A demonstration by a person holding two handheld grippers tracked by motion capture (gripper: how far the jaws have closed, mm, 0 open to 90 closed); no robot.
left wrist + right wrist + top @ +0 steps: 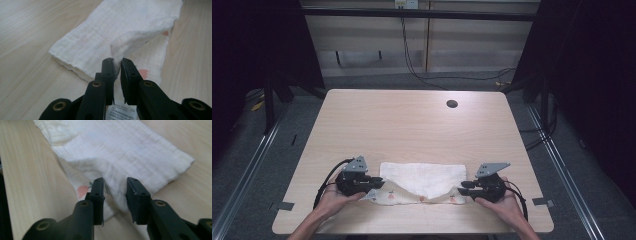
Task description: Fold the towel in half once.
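A white crinkled muslin cloth with small pink prints (pixel 422 181) is lying partly folded near the front edge of the pale wooden table (pixel 412 120). The left gripper (pixel 117 65) is pinching its near left corner between narrow jaws, while the right gripper (pixel 114 187) is sitting half open around the right corner, not yet clamping. Judging by the loose front layer, that fold is still waiting to be carried over.

the high view is evenly lit from above — the table (pixel 412 125) is bright and pale while the surroundings fall off into near-black, and the picture is soft and low in detail. in both gripper views the white cloth (pixel 120 27) is nearly washed out, with faint shadows under its folds — the near black jaws are slightly blurred.
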